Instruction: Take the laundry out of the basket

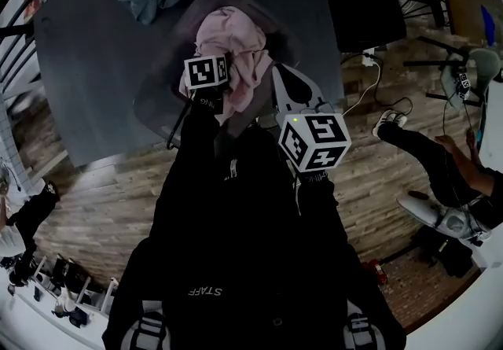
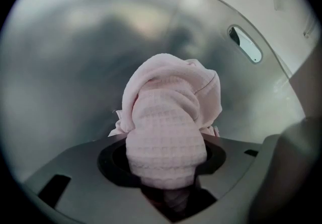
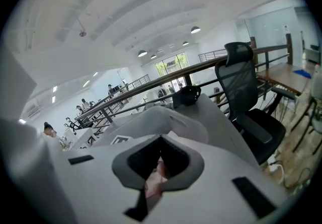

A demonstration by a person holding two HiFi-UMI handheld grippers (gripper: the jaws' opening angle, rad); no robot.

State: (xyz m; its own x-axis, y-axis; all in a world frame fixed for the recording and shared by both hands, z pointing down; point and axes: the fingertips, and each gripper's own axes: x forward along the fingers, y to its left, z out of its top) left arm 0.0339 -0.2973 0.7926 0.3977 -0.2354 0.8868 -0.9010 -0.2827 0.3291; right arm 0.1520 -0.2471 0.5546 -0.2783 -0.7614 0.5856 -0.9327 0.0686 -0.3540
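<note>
Black long-sleeved top [image 1: 236,254] printed STAFF, grey shoulder straps [image 1: 148,331]

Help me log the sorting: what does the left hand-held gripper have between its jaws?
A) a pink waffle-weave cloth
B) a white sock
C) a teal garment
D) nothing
A: the left gripper view shows the left hand-held gripper clamped on a bunched pink cloth with a waffle texture.

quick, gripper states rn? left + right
Left gripper: closed on the pink waffle cloth.
Right gripper: looks closed, with a sliver of pink fabric pinched between its jaws.
</note>
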